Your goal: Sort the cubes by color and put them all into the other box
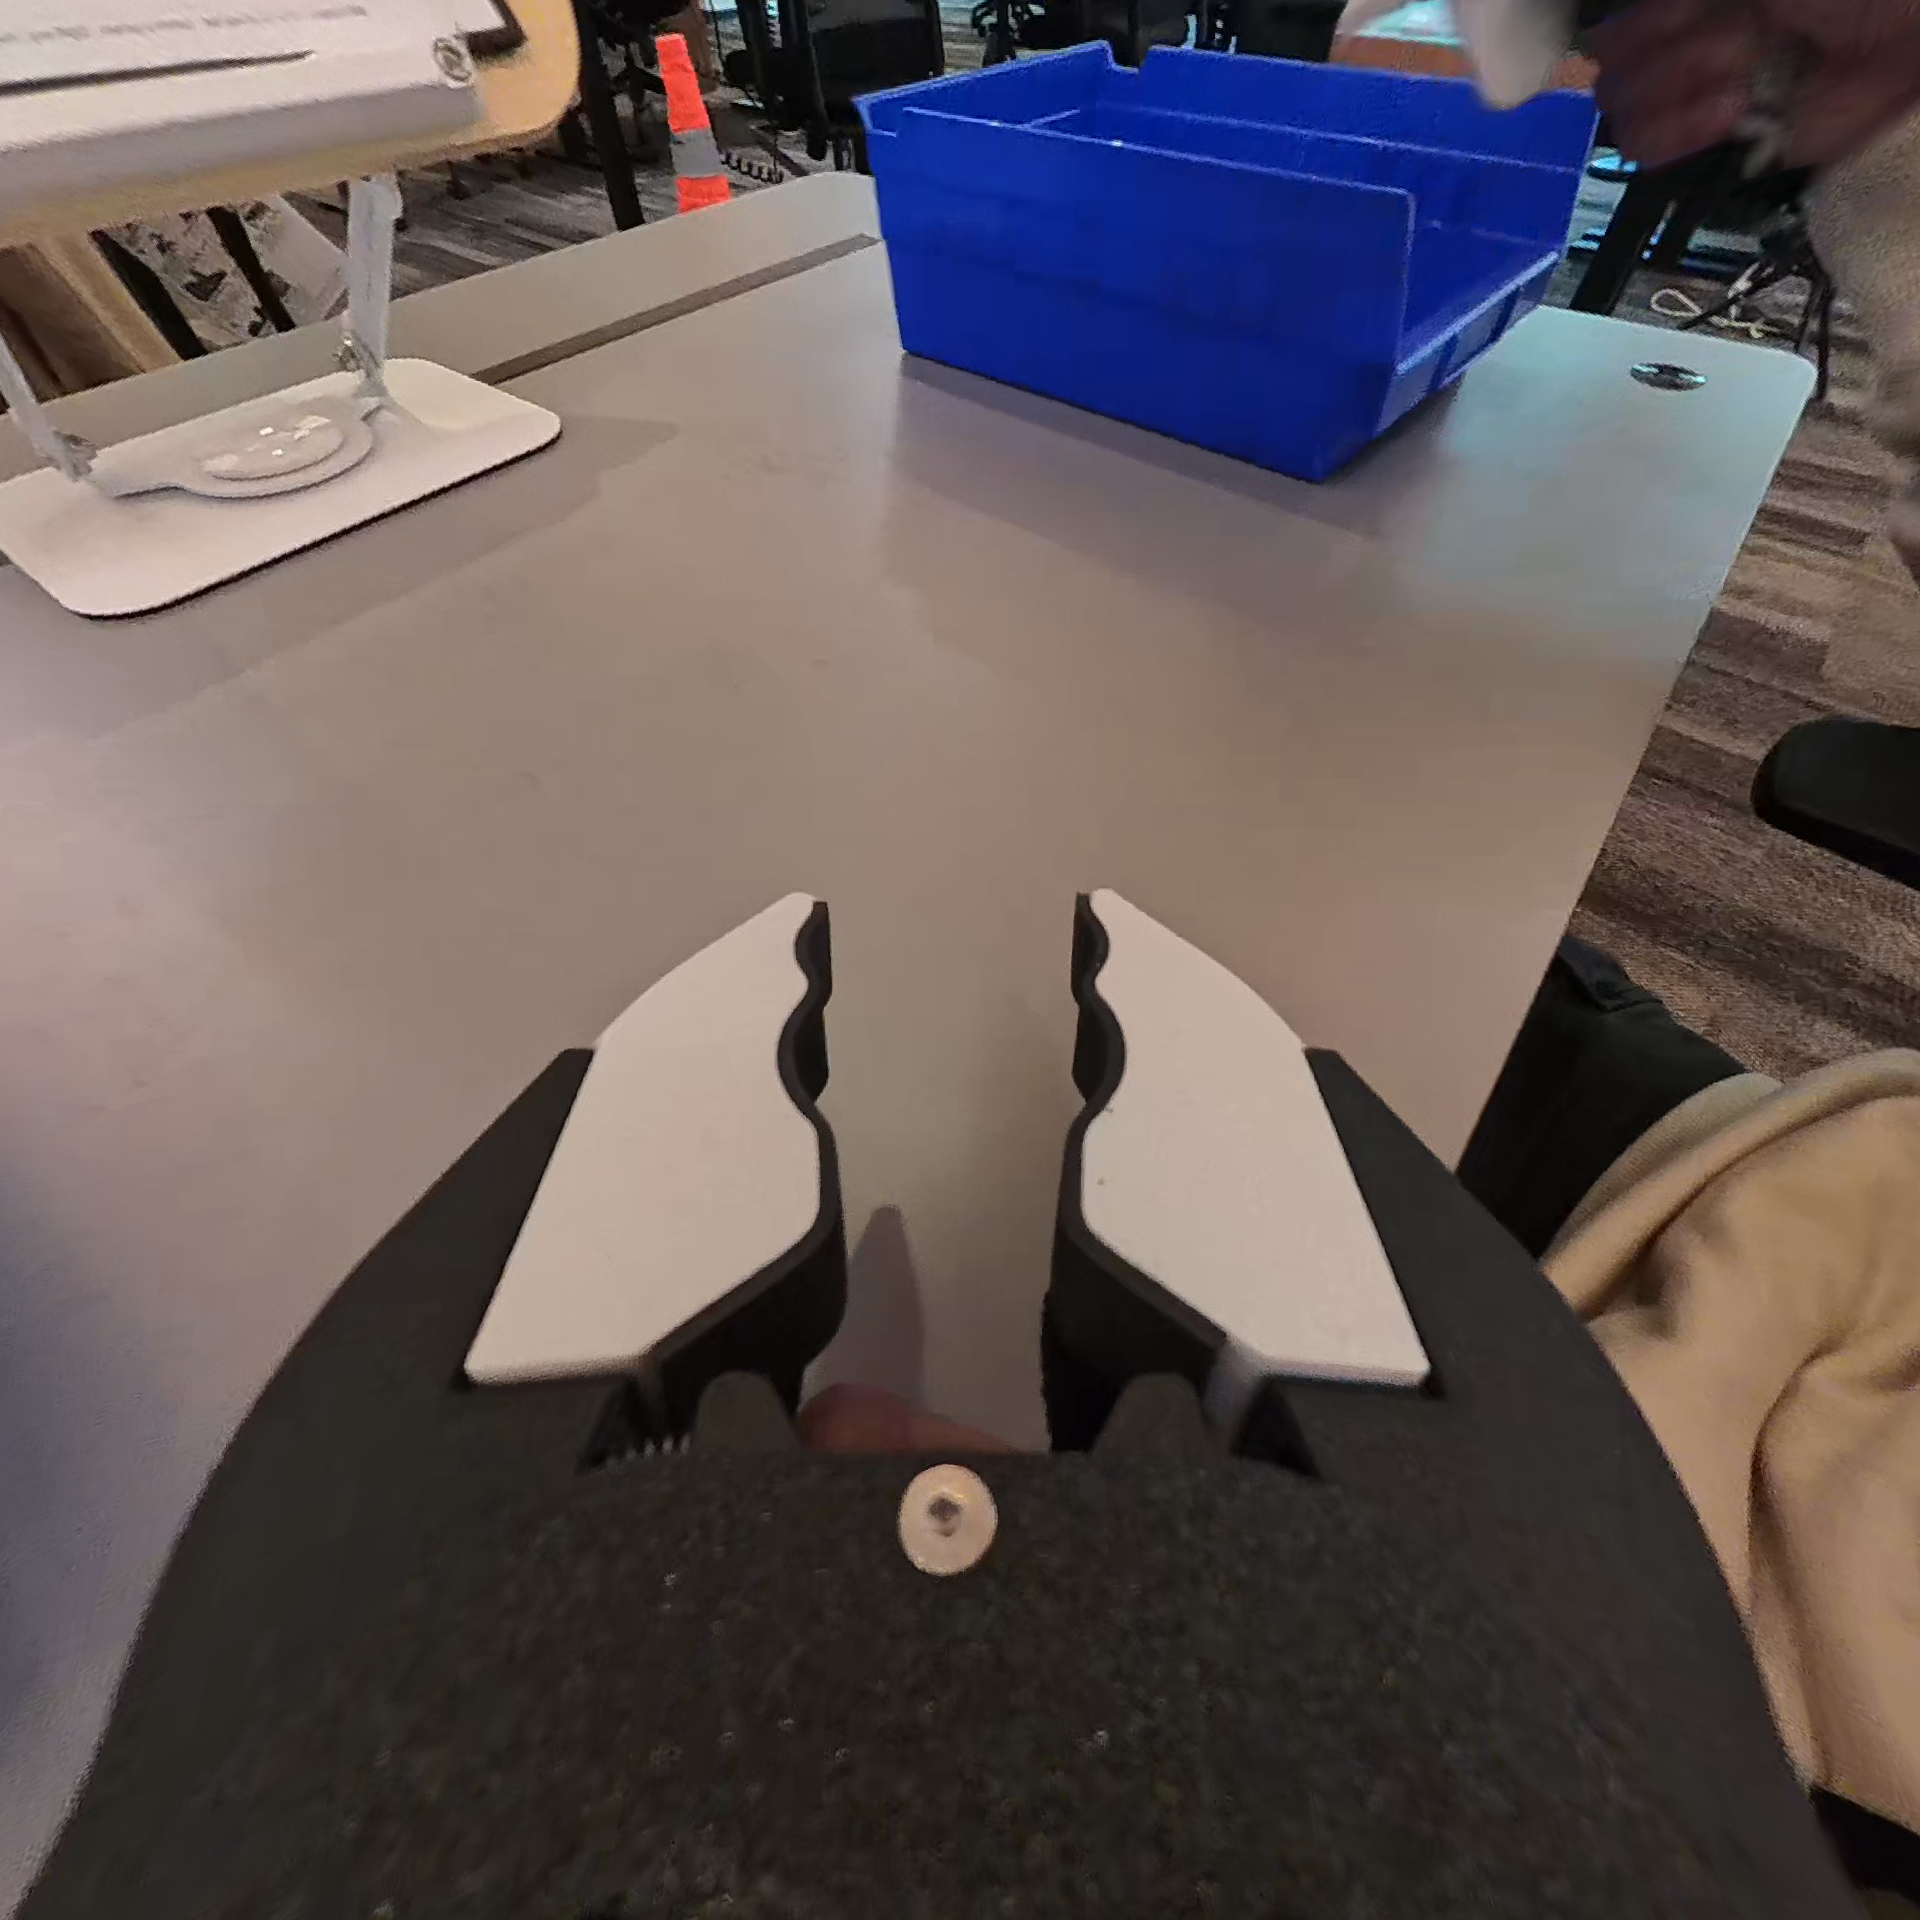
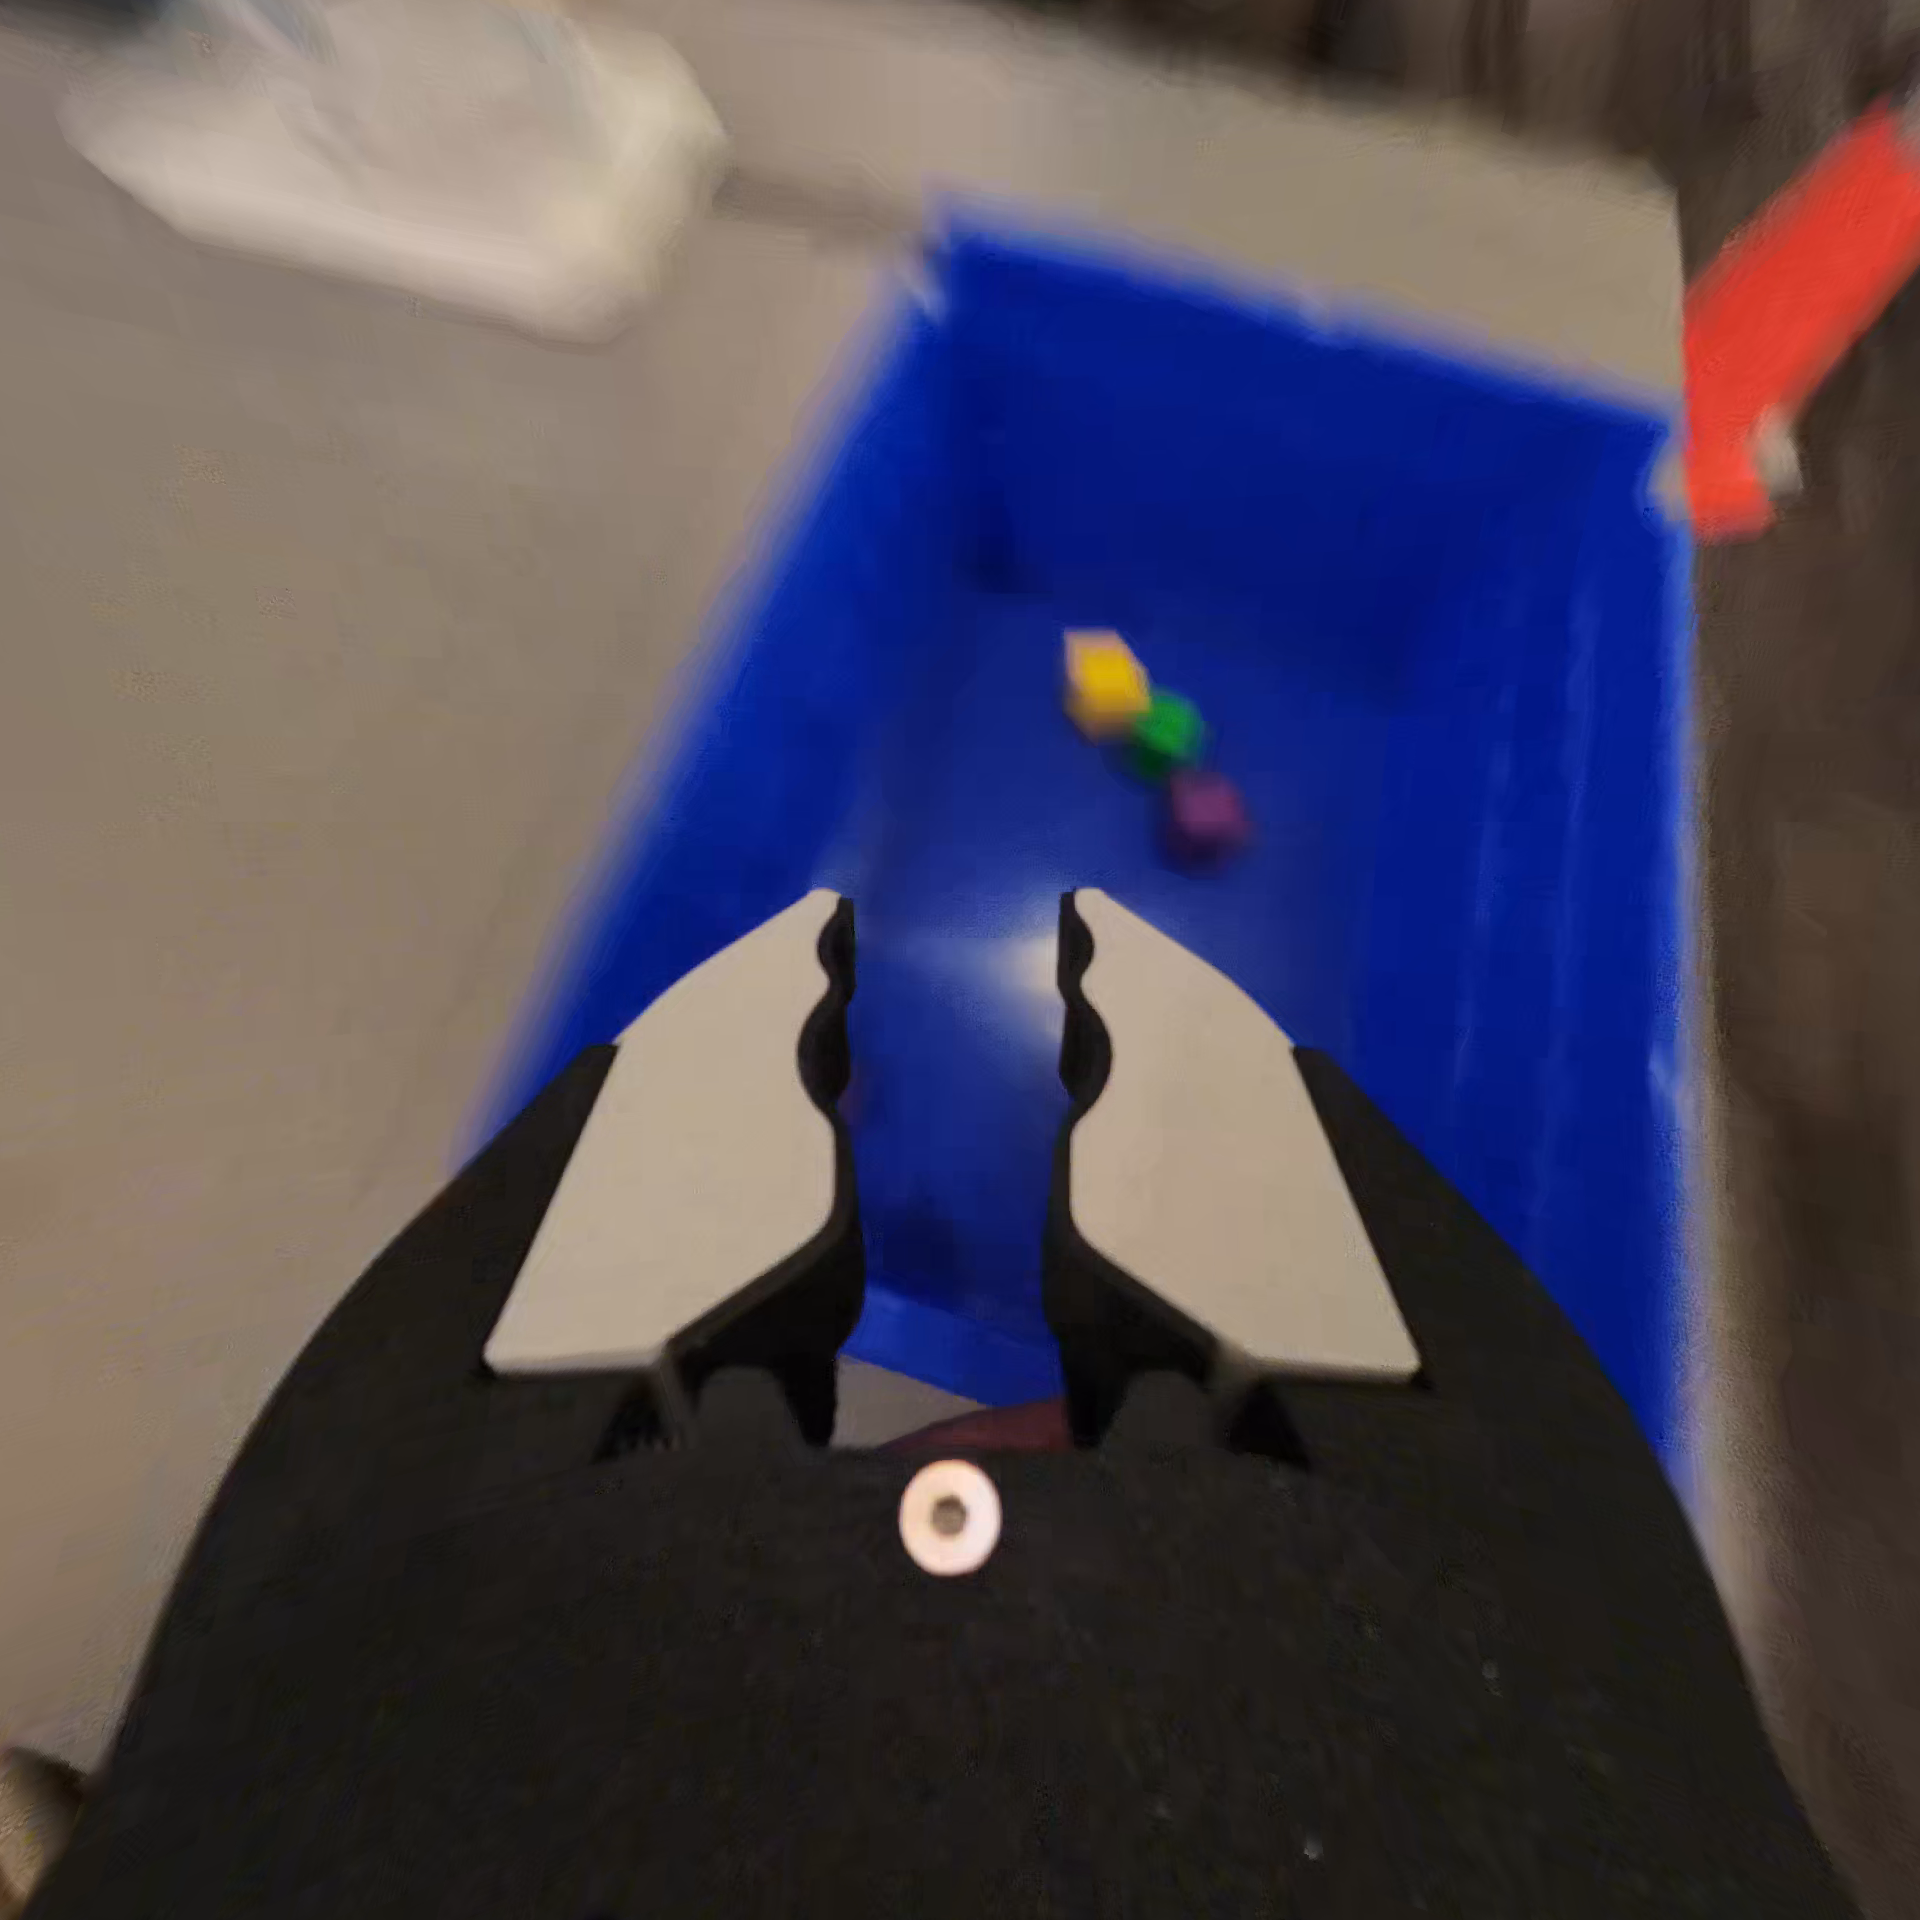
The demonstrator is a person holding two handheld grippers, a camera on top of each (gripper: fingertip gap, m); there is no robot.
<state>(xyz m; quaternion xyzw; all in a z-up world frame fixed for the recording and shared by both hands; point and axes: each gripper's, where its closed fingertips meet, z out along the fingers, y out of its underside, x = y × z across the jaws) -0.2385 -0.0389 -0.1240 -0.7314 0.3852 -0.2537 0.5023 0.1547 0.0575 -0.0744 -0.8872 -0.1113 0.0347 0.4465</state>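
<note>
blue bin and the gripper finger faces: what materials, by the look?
Blue bin: likely moulded plastic with a slight gloss; uniform colour, thin ribbed walls, soft highlights. Left gripper finger faces: matte white sheet, probably plastic, on black bodies with a grainy surface, possibly 3D-printed.

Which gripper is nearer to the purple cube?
Right. The right gripper hovers over the blue bin holding the purple cube; the left gripper is over bare table.

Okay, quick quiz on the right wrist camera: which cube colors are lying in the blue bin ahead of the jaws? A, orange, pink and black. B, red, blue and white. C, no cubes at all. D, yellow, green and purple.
D: a yellow cube, a green cube and a purple cube lie in a short line on the floor of the blue bin, blurred but distinct in color.
</note>
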